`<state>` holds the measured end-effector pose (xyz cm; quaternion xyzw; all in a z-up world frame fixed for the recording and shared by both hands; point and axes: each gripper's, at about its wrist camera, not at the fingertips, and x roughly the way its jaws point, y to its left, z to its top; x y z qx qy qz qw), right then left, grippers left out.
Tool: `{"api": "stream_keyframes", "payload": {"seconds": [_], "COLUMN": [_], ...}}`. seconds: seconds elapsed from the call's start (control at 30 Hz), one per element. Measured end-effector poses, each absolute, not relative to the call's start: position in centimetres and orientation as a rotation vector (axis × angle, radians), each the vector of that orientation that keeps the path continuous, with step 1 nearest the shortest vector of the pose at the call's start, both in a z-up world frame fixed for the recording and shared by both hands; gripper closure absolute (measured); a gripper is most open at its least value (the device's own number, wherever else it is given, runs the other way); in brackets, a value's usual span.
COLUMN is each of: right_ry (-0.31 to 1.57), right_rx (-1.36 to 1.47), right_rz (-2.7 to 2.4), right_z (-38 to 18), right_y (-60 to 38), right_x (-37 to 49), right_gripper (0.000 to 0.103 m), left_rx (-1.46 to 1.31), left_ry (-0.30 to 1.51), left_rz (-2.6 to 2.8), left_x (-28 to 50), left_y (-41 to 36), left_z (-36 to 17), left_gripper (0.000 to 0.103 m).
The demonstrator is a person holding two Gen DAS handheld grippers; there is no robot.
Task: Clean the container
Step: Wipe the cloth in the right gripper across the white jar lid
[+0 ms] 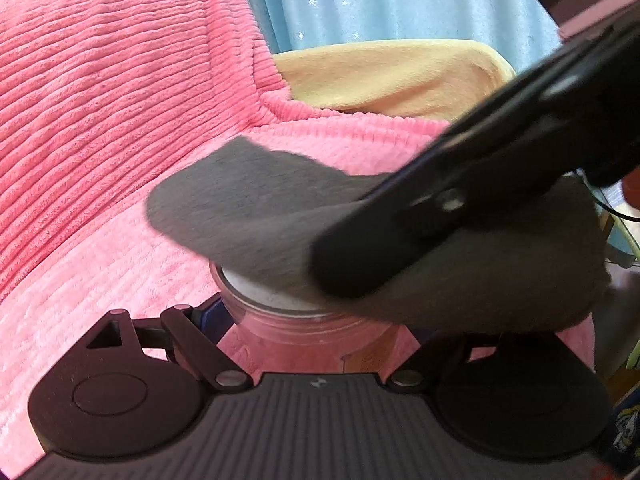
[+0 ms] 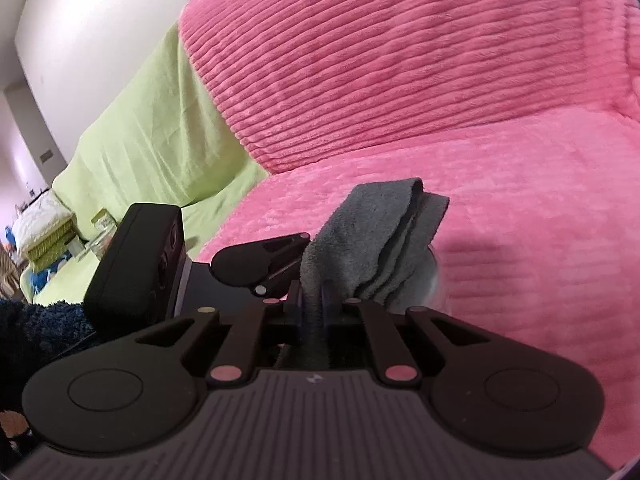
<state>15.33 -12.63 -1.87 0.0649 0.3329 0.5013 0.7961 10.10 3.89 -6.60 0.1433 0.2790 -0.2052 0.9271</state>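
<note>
In the left wrist view, a clear round container (image 1: 280,312) with a white rim sits between the fingers of my left gripper (image 1: 316,336), which is shut on its sides. A folded grey cloth (image 1: 248,208) lies over the container's mouth and hides most of it. My right gripper (image 1: 340,268) comes in from the upper right, shut on the cloth and pressing it down. In the right wrist view, the grey cloth (image 2: 372,232) sticks out from my right gripper (image 2: 316,304). A blurred clear edge of the container (image 2: 434,280) shows under it, and the left gripper (image 2: 260,260) is at the left.
A pink ribbed blanket (image 1: 100,120) covers the seat and backrest behind everything. A yellow cloth (image 1: 392,76) and a blue curtain (image 1: 400,0) lie beyond it. A green sheet (image 2: 152,132) and a glass jar (image 2: 100,228) are to the left in the right wrist view.
</note>
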Motion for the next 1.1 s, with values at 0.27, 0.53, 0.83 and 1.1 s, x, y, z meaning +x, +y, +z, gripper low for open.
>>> {"api": "stream_keyframes", "payload": {"seconds": [0.27, 0.53, 0.83, 1.1], "right_ry": [0.650, 0.521, 0.432, 0.438], "right_rx": [0.167, 0.063, -0.071, -0.160], "right_rz": [1.054, 0.859, 0.696, 0.626], "right_z": [-2.7, -2.4, -2.4, -1.8], "right_y": [-9.9, -7.9, -8.0, -9.4], "right_x": [16.3, 16.0, 15.2, 14.3], "right_gripper": [0.099, 0.099, 0.096, 0.096], "left_rx": [0.272, 0.240, 0.246, 0.255], "left_ry": [0.585, 0.600, 0.592, 0.593], "left_rz": [-0.413, -0.398, -0.397, -0.399], "left_x": [10.3, 10.4, 10.2, 9.8], "left_y": [4.0, 3.8, 3.5, 3.2], "left_z": [-6.7, -6.5, -6.4, -6.2], "left_gripper": [0.017, 0.017, 0.017, 0.017]}}
